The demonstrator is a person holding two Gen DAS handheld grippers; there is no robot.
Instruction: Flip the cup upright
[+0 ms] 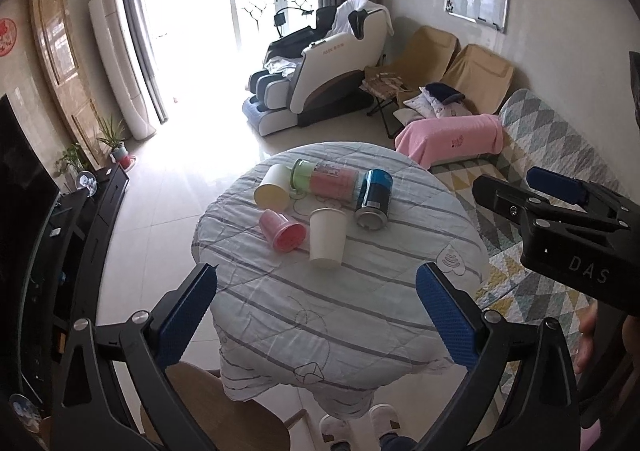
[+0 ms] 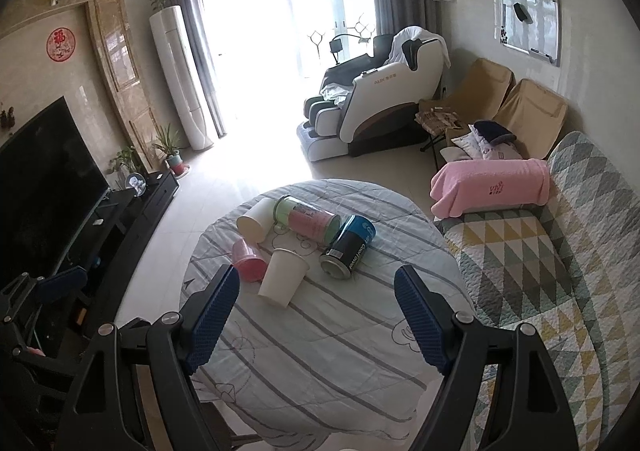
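Note:
Several containers lie on their sides on a round table covered with a striped cloth (image 1: 312,315) (image 2: 320,351). A white paper cup (image 1: 327,234) (image 2: 282,276) lies nearest. A pink cup (image 1: 281,230) (image 2: 249,259) lies to its left. A cream cup (image 1: 274,187) (image 2: 254,223), a pink-and-green canister (image 1: 326,179) (image 2: 308,219) and a blue-and-black can (image 1: 374,198) (image 2: 348,247) lie behind. My left gripper (image 1: 316,311) is open and empty, above the table's near part. My right gripper (image 2: 316,315) is open and empty, also short of the cups; it shows at the right of the left wrist view (image 1: 560,211).
A sofa with a triangle-patterned quilt (image 2: 540,251) and a pink towel (image 2: 492,183) stands right of the table. A TV and black cabinet (image 2: 60,211) stand at the left. A massage chair (image 2: 372,107) stands behind. A wooden chair (image 1: 224,411) is under the near edge.

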